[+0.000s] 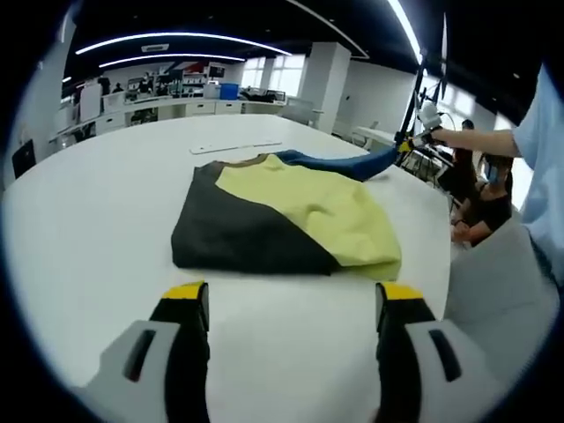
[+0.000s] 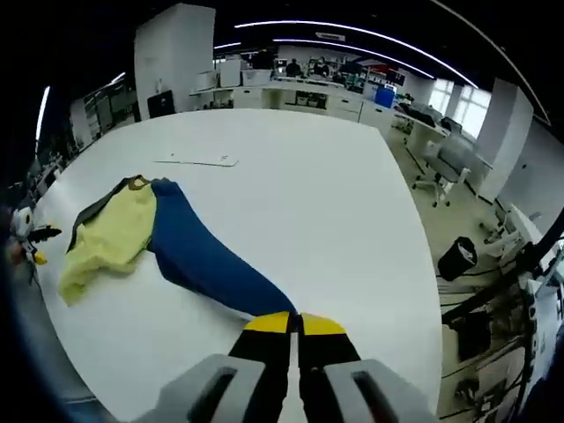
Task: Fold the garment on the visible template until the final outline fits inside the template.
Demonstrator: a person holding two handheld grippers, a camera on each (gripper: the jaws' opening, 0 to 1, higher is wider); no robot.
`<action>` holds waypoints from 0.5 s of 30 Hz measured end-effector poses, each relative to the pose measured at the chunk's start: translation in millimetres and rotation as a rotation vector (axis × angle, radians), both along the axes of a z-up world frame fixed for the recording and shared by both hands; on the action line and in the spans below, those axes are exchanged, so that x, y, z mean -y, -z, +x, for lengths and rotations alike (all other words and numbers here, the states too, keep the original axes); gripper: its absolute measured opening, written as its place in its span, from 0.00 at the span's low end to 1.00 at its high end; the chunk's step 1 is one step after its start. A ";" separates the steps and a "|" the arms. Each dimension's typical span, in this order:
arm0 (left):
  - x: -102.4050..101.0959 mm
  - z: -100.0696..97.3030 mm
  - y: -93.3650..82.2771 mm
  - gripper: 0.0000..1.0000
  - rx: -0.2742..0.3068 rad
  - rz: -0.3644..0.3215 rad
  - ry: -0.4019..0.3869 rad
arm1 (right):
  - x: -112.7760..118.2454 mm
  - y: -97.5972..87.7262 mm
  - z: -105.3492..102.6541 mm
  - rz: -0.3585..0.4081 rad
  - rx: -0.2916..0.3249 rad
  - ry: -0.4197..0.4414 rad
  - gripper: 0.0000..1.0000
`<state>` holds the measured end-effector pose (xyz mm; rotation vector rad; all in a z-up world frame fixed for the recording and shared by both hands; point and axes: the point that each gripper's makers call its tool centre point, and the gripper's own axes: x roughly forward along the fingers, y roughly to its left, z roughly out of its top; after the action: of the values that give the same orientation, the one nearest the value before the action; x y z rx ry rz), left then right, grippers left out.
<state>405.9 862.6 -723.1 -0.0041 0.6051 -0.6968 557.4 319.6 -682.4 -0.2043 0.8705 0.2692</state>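
The garment lies mid-desk. Right gripper pinches its blue sleeve; left gripper hovers, fingers spread. Pulling hard could drag the folded body askew.

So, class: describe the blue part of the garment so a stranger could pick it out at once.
On the big white table lies a folded garment with yellow and black panels. From its collar end a long blue sleeve stretches away, its tip pinched in the right gripper. It is the only blue, stretched-out part.
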 end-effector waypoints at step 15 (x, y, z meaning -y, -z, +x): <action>-7.0 -1.5 14.4 0.74 -0.054 0.006 -0.033 | 12.7 29.4 73.5 0.001 -0.044 0.031 0.00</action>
<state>404.4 869.6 -737.6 -0.0273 0.6574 -0.6644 630.9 307.0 -711.8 -0.1849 0.9169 0.2459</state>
